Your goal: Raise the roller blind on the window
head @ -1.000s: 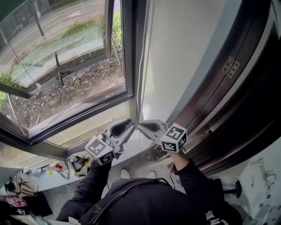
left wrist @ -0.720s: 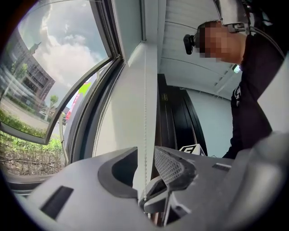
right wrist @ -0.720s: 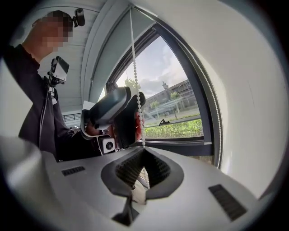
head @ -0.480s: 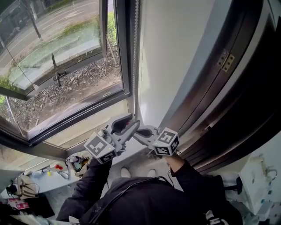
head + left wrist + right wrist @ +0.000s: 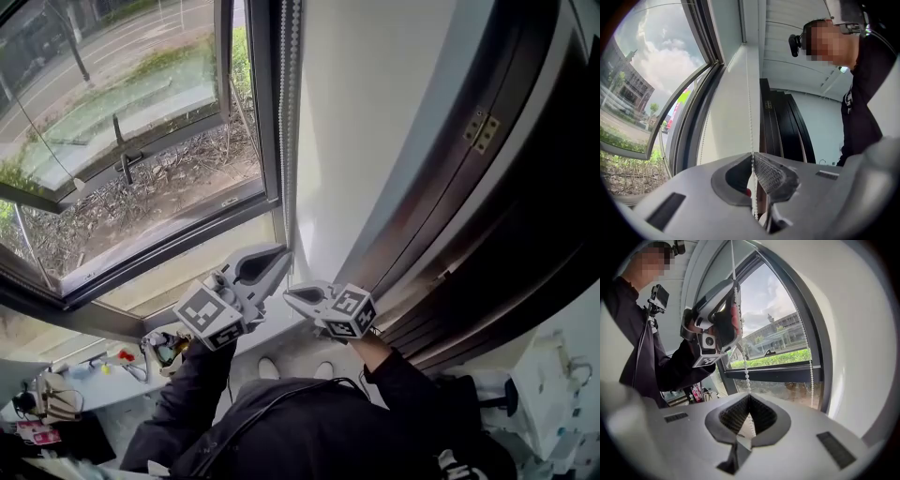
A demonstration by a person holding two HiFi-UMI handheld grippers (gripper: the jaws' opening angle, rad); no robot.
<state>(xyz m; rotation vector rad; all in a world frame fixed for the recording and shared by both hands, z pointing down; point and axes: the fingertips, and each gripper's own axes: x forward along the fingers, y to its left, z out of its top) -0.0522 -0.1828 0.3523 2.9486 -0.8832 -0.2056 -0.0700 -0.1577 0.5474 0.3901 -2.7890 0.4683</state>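
1. Location: the bead chain of the roller blind hangs as a two-strand loop just beside the inner edge of the window frame, between the frame and the white wall.
2. Appearance: the chain is a thin string of small, evenly spaced white beads. The gripped strand runs straight and looks taut. The second strand hangs free, nearer the frame.
3. Left gripper: this is the upper grip, close against the foot of the frame. Its jaws have just been closing and are now pinched on the chain, which passes between the ribbed pads.
4. Right gripper: this is the lower grip, a little further out from the frame. Its jaws are together on the same strand, which enters them from above.
5. Progress: judged to be mid-pull, hand over hand. The glass beside the frame is uncovered in every view. No blind fabric is visible.
6. Remaining: how far the blind still has to rise cannot be told.
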